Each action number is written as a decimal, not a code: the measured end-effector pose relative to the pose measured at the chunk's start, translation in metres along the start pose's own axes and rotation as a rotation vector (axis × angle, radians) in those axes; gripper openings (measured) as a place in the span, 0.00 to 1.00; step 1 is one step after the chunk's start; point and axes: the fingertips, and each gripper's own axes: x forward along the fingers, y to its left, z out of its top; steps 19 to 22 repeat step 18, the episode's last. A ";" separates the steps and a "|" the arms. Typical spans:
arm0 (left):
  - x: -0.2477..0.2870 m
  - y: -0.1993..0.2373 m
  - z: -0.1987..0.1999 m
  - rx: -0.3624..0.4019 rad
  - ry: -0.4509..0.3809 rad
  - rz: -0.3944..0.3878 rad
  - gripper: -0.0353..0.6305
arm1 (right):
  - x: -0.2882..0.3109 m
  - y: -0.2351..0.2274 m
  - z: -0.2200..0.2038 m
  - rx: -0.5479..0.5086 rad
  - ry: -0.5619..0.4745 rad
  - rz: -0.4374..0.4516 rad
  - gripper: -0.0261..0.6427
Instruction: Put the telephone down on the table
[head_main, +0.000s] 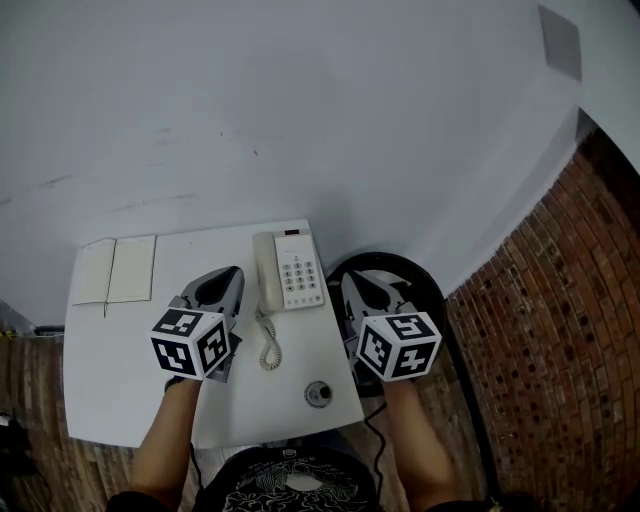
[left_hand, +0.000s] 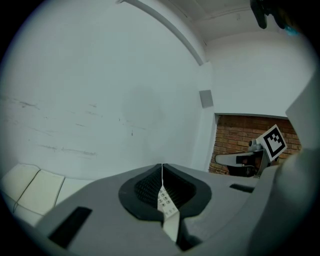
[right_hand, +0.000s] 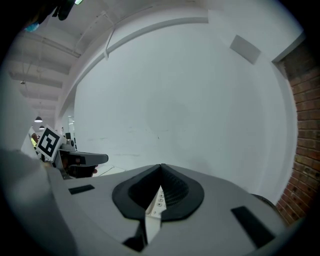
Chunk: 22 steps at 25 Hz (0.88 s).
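A white telephone (head_main: 290, 270) lies flat on the white table (head_main: 110, 390), handset on its left side, keypad on the right, coiled cord (head_main: 268, 345) trailing toward me. My left gripper (head_main: 228, 274) hovers just left of it, jaws shut with nothing between them. My right gripper (head_main: 353, 280) hangs just right of the phone, past the table's right edge, also shut and empty. In the left gripper view a sliver of the telephone's keypad (left_hand: 165, 202) shows below the closed jaws. The right gripper view shows the same keypad strip (right_hand: 156, 204).
An open pale notebook (head_main: 115, 270) lies at the table's far left corner. A small round dark object (head_main: 318, 393) sits near the front edge. A black round seat (head_main: 420, 285) stands beside the table under my right gripper. Brick floor (head_main: 560, 330) lies to the right.
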 end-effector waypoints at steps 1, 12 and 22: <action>-0.001 0.000 -0.001 0.003 0.002 -0.001 0.07 | -0.001 0.002 0.000 -0.001 -0.002 -0.001 0.04; -0.008 0.001 -0.003 0.015 0.013 -0.016 0.06 | -0.006 0.007 0.000 0.004 -0.005 -0.010 0.04; -0.009 -0.002 -0.003 0.010 0.012 -0.027 0.06 | -0.008 0.008 -0.003 0.008 -0.003 -0.009 0.04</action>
